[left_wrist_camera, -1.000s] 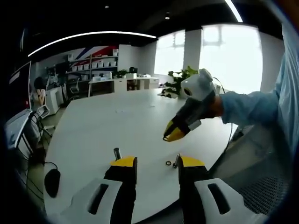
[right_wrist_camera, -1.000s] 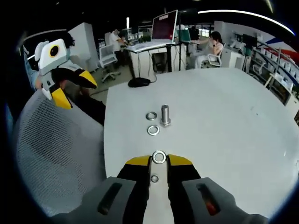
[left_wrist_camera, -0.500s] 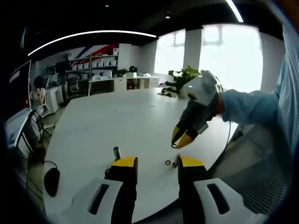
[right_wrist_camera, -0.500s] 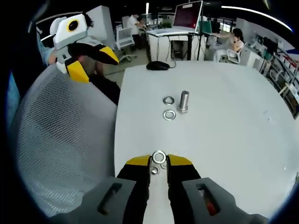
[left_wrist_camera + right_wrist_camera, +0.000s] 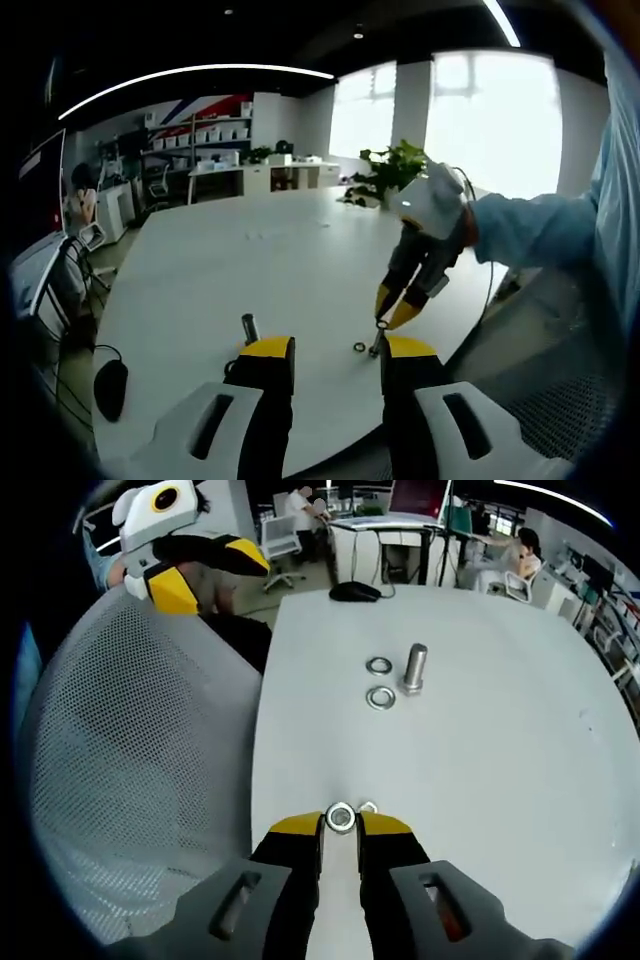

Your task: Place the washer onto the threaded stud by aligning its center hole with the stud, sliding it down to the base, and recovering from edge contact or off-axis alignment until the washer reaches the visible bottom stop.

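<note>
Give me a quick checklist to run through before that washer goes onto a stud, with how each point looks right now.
1. Washer held at the right gripper tips: ok.
2. Washer hole centred over the near stud: cannot tell; the gripper covers it in the right gripper view.
3. Far stud upright on the table: ok.
4. Two loose washers beside the far stud, not on it: ok.
5. Left gripper away from the table: ok.

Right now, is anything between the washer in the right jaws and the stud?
Nothing visible. The right gripper holds the washer just above the stud; a loose washer lies beside it.
</note>
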`<move>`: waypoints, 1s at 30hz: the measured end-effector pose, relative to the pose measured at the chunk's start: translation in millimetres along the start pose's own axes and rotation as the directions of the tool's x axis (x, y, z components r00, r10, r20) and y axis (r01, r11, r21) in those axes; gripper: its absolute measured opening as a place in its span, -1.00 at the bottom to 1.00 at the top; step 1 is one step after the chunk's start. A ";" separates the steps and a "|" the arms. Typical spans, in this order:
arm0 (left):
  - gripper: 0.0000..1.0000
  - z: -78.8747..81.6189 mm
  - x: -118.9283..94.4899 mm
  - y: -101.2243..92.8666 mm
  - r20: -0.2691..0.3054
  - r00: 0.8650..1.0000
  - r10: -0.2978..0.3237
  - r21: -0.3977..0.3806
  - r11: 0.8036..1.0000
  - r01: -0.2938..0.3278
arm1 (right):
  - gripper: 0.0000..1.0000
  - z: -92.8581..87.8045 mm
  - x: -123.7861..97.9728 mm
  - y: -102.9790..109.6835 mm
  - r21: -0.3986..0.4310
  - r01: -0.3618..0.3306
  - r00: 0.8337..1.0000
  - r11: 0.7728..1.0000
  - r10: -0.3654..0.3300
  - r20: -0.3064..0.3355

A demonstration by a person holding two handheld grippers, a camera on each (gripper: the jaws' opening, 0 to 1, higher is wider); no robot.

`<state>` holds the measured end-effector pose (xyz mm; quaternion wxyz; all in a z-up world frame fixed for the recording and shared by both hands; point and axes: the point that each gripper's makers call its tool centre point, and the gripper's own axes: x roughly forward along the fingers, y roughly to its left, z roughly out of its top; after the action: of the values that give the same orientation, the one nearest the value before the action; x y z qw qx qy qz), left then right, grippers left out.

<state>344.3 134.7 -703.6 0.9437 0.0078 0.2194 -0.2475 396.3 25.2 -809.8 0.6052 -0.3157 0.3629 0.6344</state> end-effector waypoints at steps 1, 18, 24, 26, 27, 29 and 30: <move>-0.36 0.0 0.1 0.0 -0.001 1.000 0.000 0.000 1.000 0.000 | -0.71 -0.7 0.9 -0.1 0.001 -0.001 1.000 1.000 0.001 -0.002; -0.36 -0.2 0.1 -0.5 -0.001 1.000 -0.003 0.001 1.000 0.003 | -0.72 -3.8 7.5 0.0 -0.003 0.003 1.000 1.000 -0.003 -0.021; -0.36 -0.4 0.1 -0.4 -0.001 1.000 -0.002 0.001 1.000 0.002 | -0.72 -3.3 7.0 -0.9 -0.021 0.012 1.000 1.000 -0.012 -0.025; -0.36 -0.4 0.0 -0.4 -0.001 1.000 -0.002 0.002 1.000 0.002 | -0.72 -1.0 5.5 -0.6 -0.018 0.011 1.000 1.000 -0.011 -0.018; -0.36 -0.4 0.1 -0.4 -0.002 1.000 -0.002 0.002 1.000 0.002 | -0.72 0.5 4.9 -0.2 -0.018 0.009 1.000 1.000 -0.009 -0.012; -0.36 -0.4 0.0 -0.3 -0.002 1.000 -0.001 0.001 1.000 0.001 | -0.72 1.0 4.6 0.0 -0.019 0.009 1.000 1.000 -0.009 -0.012; -0.36 -0.4 0.1 -0.3 -0.001 1.000 -0.001 0.001 1.000 0.001 | -0.72 0.9 4.8 0.0 -0.021 0.009 1.000 1.000 -0.009 -0.013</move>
<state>344.1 134.5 -703.9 0.9434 0.0086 0.2199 -0.2481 396.0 28.5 -813.4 0.6022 -0.3277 0.3589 0.6334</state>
